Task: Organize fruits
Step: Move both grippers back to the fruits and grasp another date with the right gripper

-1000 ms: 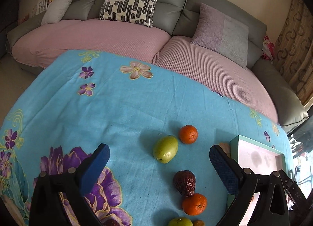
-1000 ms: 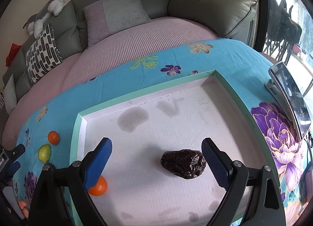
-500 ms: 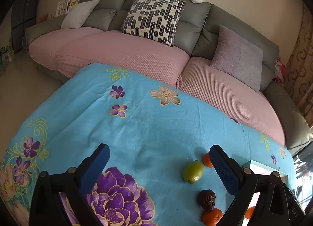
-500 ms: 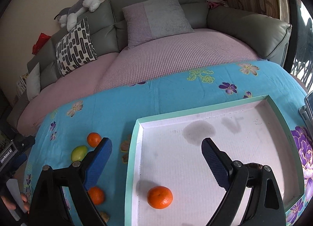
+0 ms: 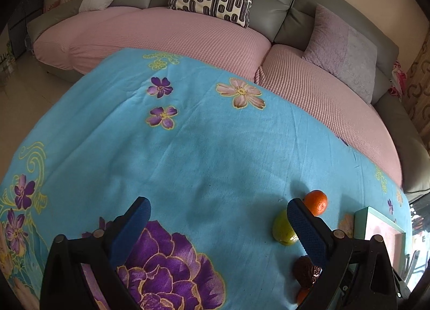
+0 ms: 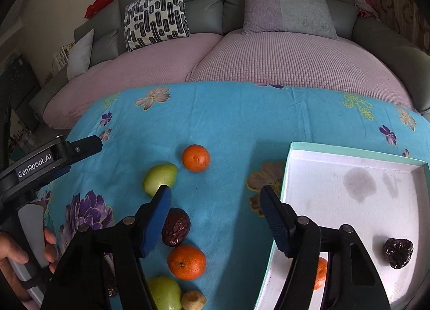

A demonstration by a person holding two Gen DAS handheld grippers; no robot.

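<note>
In the right wrist view, loose fruit lies on the blue flowered cloth (image 6: 231, 122): a tangerine (image 6: 196, 158), a green fruit (image 6: 160, 177), a dark date (image 6: 176, 226), a second tangerine (image 6: 186, 261), another green fruit (image 6: 164, 294) and a small tan piece (image 6: 193, 299). The mint-rimmed white tray (image 6: 349, 150) at right holds a date (image 6: 397, 252) and a tangerine (image 6: 321, 272). My right gripper (image 6: 215, 197) is open and empty above the cloth, left of the tray. My left gripper (image 5: 216, 208) is open and empty; the tangerine (image 5: 316, 202), green fruit (image 5: 282, 228) and date (image 5: 305, 271) lie by its right finger.
A grey sofa with pink seat covers (image 6: 268, 60) curves behind the table, with patterned (image 6: 156, 13) and grey cushions. The left gripper's body (image 6: 45, 162) and the hand holding it show at the left of the right wrist view. The tray corner (image 5: 379, 226) shows at right.
My right gripper has moved left off the tray to above the loose fruit, leaving the date in the tray. My left gripper has swung left, so the fruit now sits by its right finger.
</note>
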